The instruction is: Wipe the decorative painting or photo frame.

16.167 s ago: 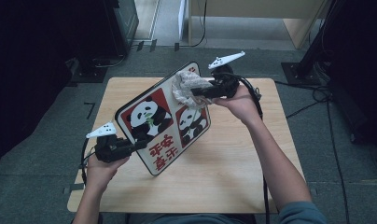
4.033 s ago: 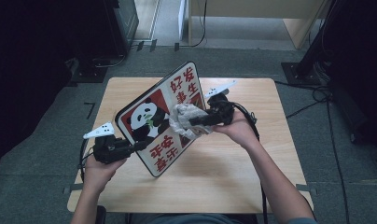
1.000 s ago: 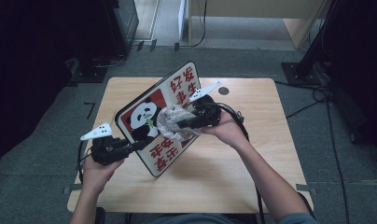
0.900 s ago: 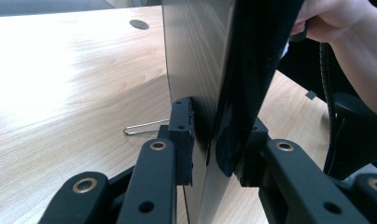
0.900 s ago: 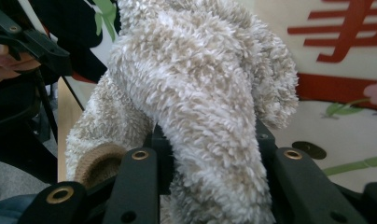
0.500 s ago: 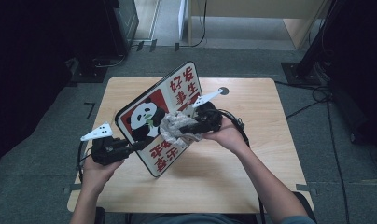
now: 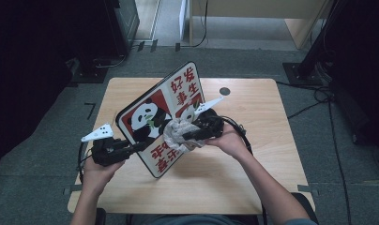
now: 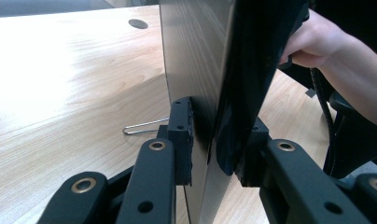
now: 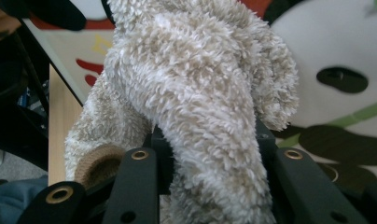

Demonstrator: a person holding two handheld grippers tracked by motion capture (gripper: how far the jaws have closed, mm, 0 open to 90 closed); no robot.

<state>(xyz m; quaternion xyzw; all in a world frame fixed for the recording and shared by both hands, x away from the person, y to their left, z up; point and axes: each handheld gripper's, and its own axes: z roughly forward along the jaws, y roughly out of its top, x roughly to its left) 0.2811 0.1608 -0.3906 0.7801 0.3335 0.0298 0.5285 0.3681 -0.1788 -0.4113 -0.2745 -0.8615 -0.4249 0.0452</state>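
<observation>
A panda sign board (image 7: pixel 162 117) is held tilted on edge over the middle of the table (image 7: pixel 253 187), its lower-left edge clamped by the left gripper (image 7: pixel 131 148). A fluffy cloth (image 7: pixel 178 133) is gripped tightly in the right gripper (image 7: pixel 190 136) and pressed against the board's printed face.

Cloth (image 7: pixel 178 136) hides board (image 7: pixel 150 122) centre; board top cut off in left gripper view.

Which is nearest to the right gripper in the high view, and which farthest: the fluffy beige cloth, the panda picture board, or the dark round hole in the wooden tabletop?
1. Fluffy beige cloth: clamped in the right gripper, pressed to the board's face.
2. Panda picture board: just behind the cloth, tilted up, its lower left edge in the left gripper.
3. Dark round hole: farthest, up toward the table's far edge.
</observation>
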